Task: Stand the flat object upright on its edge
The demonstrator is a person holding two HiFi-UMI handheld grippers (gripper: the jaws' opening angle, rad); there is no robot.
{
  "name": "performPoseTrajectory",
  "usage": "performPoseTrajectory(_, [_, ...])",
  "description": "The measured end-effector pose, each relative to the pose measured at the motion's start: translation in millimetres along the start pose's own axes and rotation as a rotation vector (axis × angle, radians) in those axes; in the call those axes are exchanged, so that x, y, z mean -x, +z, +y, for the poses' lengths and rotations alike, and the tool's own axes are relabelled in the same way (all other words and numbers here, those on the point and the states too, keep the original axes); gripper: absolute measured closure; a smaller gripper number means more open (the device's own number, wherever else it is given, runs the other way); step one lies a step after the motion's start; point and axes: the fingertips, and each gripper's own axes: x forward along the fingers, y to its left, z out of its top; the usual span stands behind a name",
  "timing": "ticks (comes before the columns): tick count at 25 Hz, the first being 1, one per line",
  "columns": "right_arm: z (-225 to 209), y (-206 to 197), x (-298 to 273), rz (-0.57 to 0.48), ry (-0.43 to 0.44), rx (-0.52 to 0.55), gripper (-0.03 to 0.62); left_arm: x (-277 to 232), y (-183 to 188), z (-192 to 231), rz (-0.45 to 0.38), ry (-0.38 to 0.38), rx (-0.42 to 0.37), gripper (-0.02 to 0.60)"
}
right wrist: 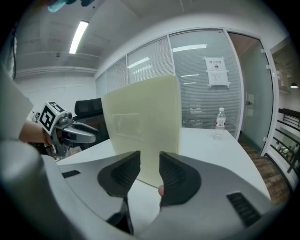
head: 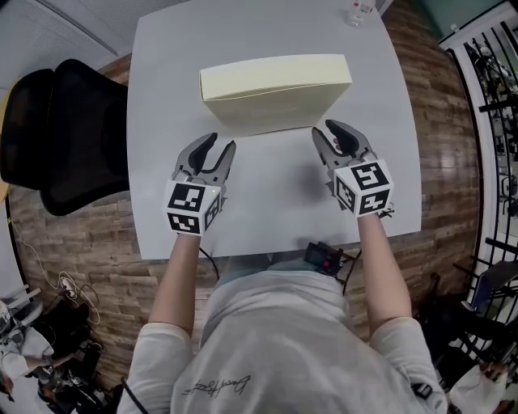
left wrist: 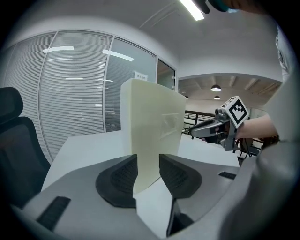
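Observation:
A pale yellow flat box [head: 275, 93] stands upright on its long edge across the middle of the white table [head: 267, 202]. My left gripper [head: 222, 142] rests on the table just in front of the box's near left corner, its jaws partly apart and empty. My right gripper [head: 325, 129] sits the same way at the near right corner. In the left gripper view the box [left wrist: 152, 126] rises just past the left gripper [left wrist: 148, 161], and no pad presses on it. The right gripper view shows the box [right wrist: 143, 117] just beyond the right gripper [right wrist: 150, 159].
A black office chair [head: 57, 133] stands left of the table. At the table's far edge is a water bottle [head: 360, 12], also in the right gripper view as a small bottle [right wrist: 219, 123]. A small black device [head: 324, 257] hangs at the near edge. Black railings [head: 494, 97] stand at the right.

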Motion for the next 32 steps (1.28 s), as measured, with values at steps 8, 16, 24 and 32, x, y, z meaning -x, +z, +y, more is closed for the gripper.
performPoseTrajectory(8, [40,2,25,-0.008,0.048,0.015,0.562,30,-11,-13,0.031,-0.020,0.003,0.556])
performPoseTrajectory(16, [76,2,46,0.011,0.080,0.051,0.568,55,-5,-55,-0.007,-0.069,-0.012,0.569])
performPoseTrajectory(24, [86,-1,63,0.009,0.076,0.028,0.569,69,5,-59,-0.039,-0.036,-0.014,0.569])
performPoseTrajectory(32, [92,0,58,0.007,0.077,0.016,0.569,72,6,-53,-0.035,-0.042,-0.011,0.569])
